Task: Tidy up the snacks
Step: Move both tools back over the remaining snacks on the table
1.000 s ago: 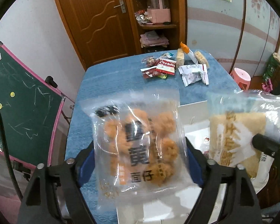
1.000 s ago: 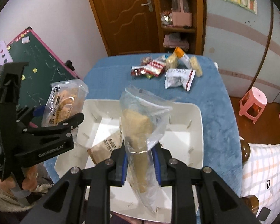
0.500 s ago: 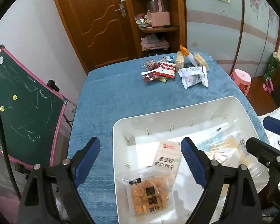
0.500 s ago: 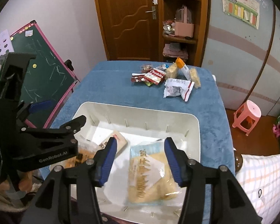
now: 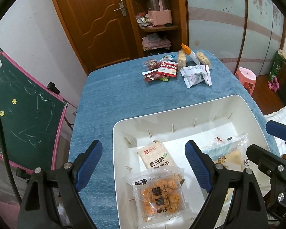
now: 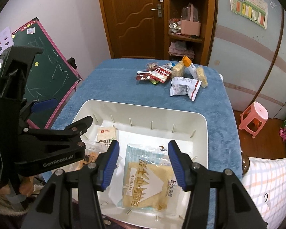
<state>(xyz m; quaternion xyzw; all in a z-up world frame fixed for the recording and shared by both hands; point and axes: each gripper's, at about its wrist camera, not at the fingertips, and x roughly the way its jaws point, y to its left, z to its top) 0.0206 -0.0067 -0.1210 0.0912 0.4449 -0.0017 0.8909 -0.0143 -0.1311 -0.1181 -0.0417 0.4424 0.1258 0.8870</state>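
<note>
Your left gripper (image 5: 143, 164) stands wide apart, empty; the orange snack bag (image 5: 159, 193) lies just below it in the white bin (image 5: 181, 106). Your right gripper (image 6: 143, 164) is parted, gripping nothing; the bread packet (image 6: 146, 179) lies flat beneath. More snacks (image 6: 169, 76) lie well beyond on the blue cloth (image 6: 108, 84).

"Cookies" on a red-and-white packet (image 5: 166, 69); "GenRobot.AI" on the left tongs (image 6: 58, 162).
</note>
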